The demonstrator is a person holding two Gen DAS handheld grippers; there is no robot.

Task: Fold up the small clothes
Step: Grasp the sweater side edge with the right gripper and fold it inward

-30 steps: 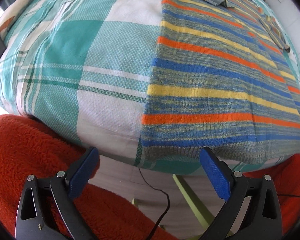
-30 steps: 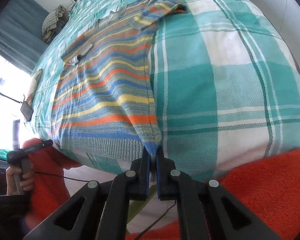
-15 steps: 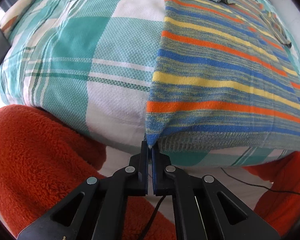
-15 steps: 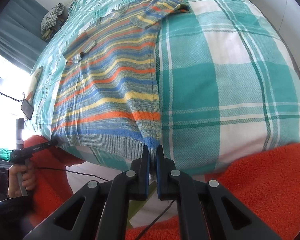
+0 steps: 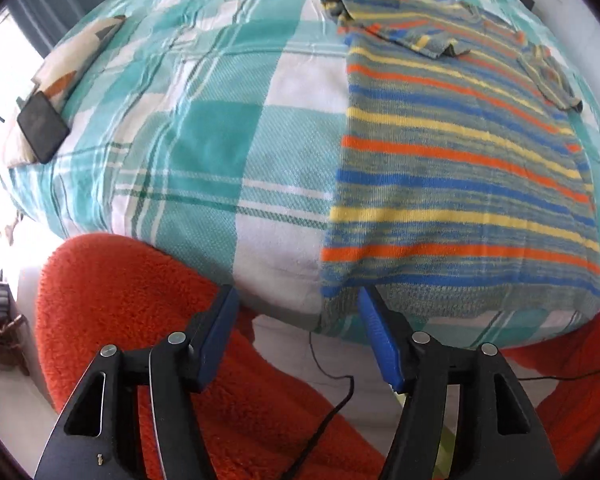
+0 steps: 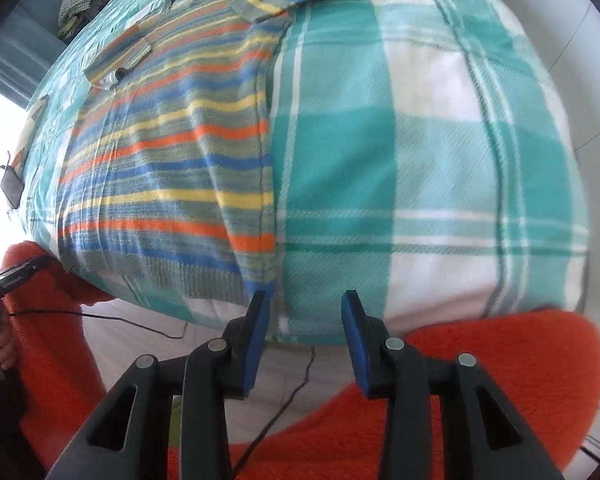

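A striped knit sweater (image 5: 460,168) in orange, blue, yellow and grey lies flat on the teal plaid bed cover (image 5: 204,136), its sleeves folded in over the chest. My left gripper (image 5: 296,304) hovers at the near bed edge with its jaws opening. The hem's left corner (image 5: 330,292) lies loose just beyond the pads, untouched. In the right wrist view the sweater (image 6: 172,152) fills the left half. My right gripper (image 6: 305,304) is also opening. The hem's right corner (image 6: 262,280) rests on the bed by the left fingertip, free of both pads.
An orange fleece blanket (image 5: 120,300) hangs below the bed edge on both sides. A black phone (image 5: 42,128) lies on a patterned cushion at the far left. A thin black cable (image 5: 332,392) runs across the floor. A hand (image 6: 0,344) holds the other gripper's handle.
Half a second ago both grippers were shut on the hem corners. Now both have let go and spread their jaws, and the left one has lifted away, so more of the bed shows.
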